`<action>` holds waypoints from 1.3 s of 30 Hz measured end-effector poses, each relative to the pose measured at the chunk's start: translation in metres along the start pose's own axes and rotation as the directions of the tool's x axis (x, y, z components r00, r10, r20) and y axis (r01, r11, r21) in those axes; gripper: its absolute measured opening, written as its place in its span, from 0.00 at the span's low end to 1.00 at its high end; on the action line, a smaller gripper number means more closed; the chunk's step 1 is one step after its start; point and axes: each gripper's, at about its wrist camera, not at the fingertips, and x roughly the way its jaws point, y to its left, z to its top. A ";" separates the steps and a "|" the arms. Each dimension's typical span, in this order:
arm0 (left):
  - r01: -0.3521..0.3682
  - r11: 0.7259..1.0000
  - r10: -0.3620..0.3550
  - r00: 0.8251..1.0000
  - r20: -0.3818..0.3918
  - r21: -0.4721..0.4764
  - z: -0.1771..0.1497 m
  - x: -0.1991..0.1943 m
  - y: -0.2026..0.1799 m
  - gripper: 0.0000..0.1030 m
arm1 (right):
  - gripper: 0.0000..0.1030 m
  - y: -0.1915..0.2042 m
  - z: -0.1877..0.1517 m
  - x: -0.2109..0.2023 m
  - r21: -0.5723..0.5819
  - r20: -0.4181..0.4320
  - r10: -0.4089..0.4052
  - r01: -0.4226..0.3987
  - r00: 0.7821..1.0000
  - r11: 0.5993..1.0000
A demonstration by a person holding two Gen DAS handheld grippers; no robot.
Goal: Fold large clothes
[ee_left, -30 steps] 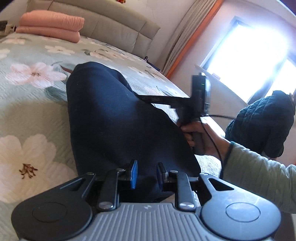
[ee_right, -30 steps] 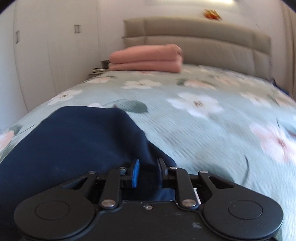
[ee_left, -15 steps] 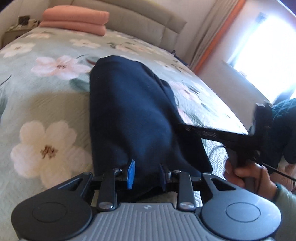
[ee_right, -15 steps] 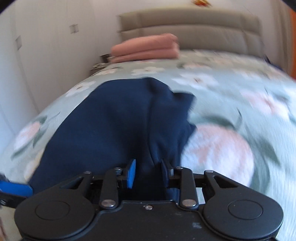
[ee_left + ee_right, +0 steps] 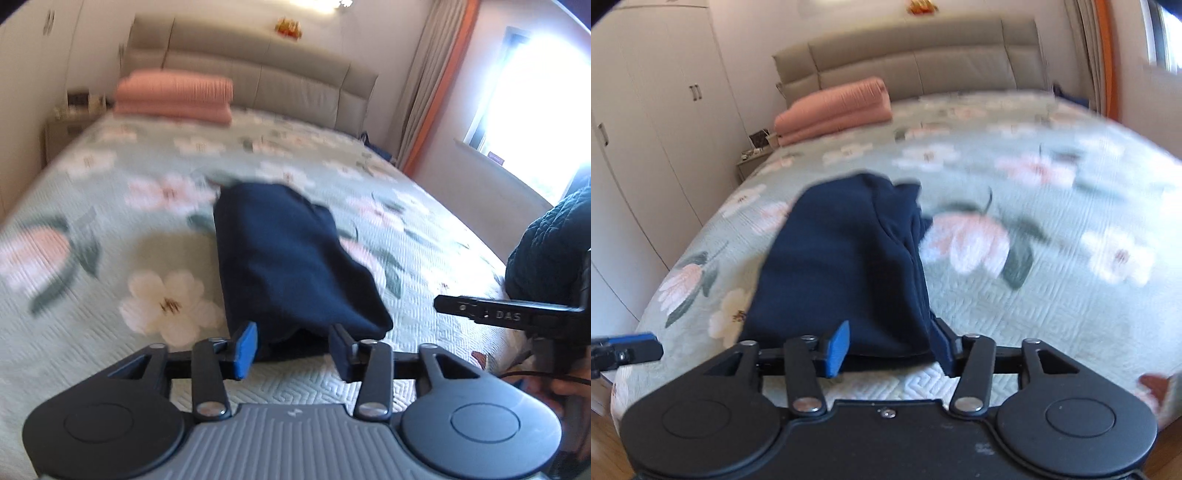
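Observation:
A navy garment [image 5: 291,258] lies folded lengthwise on the floral bedspread [image 5: 92,354]. My left gripper [image 5: 293,347] hovers at its near end. Its jaws are opening, and the cloth's edge shows in the gap without either pad pressing on it. In the right wrist view the same garment [image 5: 842,266] stretches away from my right gripper [image 5: 890,347], whose jaws are also opening wide around the near edge. The right gripper's finger [image 5: 480,314] reaches in from the right of the left wrist view. A blue-tipped left finger [image 5: 628,350] shows at the left edge.
A folded pink blanket [image 5: 173,96] rests by the padded headboard [image 5: 258,74]. White wardrobes [image 5: 646,129] and a nightstand [image 5: 753,158] stand left of the bed. A dark quilted jacket [image 5: 546,251] sits at the right under a bright window [image 5: 535,92].
Both grippers were shut on the garment's near edge; their jaws have spread and let it go. Both have drawn back and risen, so the garment looks smaller and lies flat.

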 end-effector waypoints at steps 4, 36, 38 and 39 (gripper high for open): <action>-0.123 0.992 0.117 0.985 0.127 0.041 0.011 -0.044 -0.025 0.85 | 0.75 0.030 0.015 -0.041 -0.050 0.054 -0.036 0.039 0.998 0.998; -0.320 0.947 0.322 0.943 0.086 -0.027 0.009 -0.094 -0.055 1.00 | 0.97 0.083 0.009 -0.086 -0.080 -0.025 -0.132 0.130 0.991 0.988; -0.328 0.944 0.330 0.941 0.078 -0.036 0.008 -0.095 -0.050 1.00 | 0.97 0.085 0.008 -0.085 -0.079 -0.034 -0.118 0.115 0.992 0.990; -0.336 0.941 0.338 0.938 0.076 -0.034 0.008 -0.095 -0.048 1.00 | 0.97 0.086 0.008 -0.085 -0.079 -0.038 -0.113 0.110 0.993 0.991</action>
